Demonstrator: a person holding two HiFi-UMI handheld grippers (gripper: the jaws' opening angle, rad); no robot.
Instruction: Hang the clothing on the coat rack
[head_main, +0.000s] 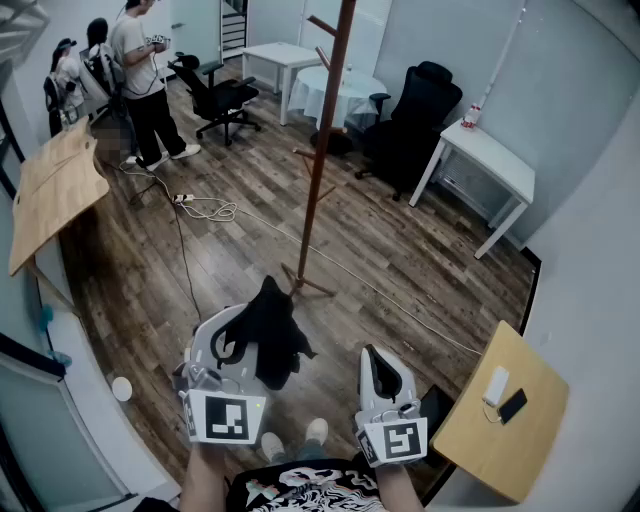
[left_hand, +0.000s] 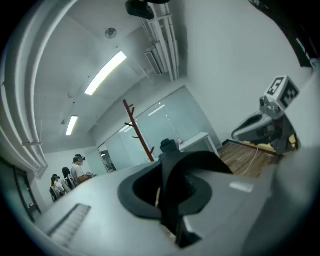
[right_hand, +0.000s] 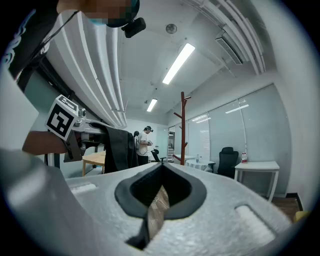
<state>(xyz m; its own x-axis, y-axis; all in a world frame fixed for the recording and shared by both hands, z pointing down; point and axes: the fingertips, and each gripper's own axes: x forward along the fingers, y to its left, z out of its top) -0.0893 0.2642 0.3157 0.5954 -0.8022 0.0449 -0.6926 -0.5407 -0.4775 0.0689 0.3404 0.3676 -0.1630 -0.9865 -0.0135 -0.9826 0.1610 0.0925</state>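
While the garment hangs in the lower middle of the head view, I log the grip. The left hand-held gripper is clamped on it. Its jaws are all but together, with a band of black cloth pinched between them, and its own view confirms this. The right hand-held gripper, lower right of the head view, has its jaws fully together and carries nothing. Its own view shows only floor through the slit.

Handling notes (judgement):
- The garment is soft and limp. It bunches below the pinch point and holds no shape of its own.
- It looks light, since one pinch carries all of it.
- The cloth is dark and matte, so I expect little slip. I cannot tell the fabric.
- It is not fragile, though it could snag on a peg.

Where to hold: I cannot tell which part is pinched, whether collar, hem or sleeve. The band across the left jaws looks narrow, like a folded edge. I would take a second hold with the right gripper just beside the first, on the same edge. That would spread the cloth into an opening or loop that can drop over a peg.

The rack stands in the upper middle of the head view, well apart from the garment. It is a slim pole on splayed feet, with pegs high up. I judge that a sideways tug could rock it, so the cloth should go on from above.
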